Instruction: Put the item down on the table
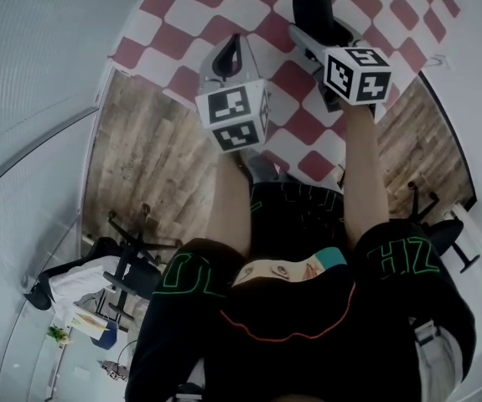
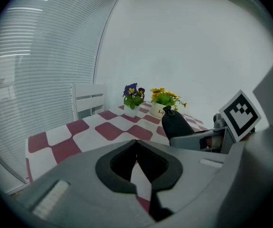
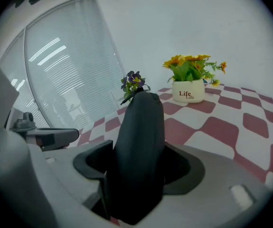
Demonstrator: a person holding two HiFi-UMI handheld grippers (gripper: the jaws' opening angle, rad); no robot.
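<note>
Right gripper (image 3: 137, 177) first: its jaws are clamped on the dark, smooth, elongated item (image 3: 138, 151), which rises out of them with its rounded end up at 12 o'clock in the right gripper view. In the head view, that item (image 1: 310, 2) sits at 1 o'clock, held over the table with the red-and-white checked cloth (image 1: 224, 7) and not lying on it. Whether any part of it touches the cloth I cannot tell.

Over to the left gripper (image 2: 137, 170): jaws together, only a thin sliver of cloth showing through them, nothing held. In the head view it hangs at 11 o'clock, just beside the right one, over the near edge of the table.

From the left gripper view the item (image 2: 176, 125) shows at 3 o'clock. Beyond it, at 12 o'clock, stand a white pot of yellow flowers (image 2: 163, 101) and a small pot of purple flowers (image 2: 133, 96), close together on the cloth. A white slatted chair (image 2: 86, 101) stands at 10 o'clock.
</note>
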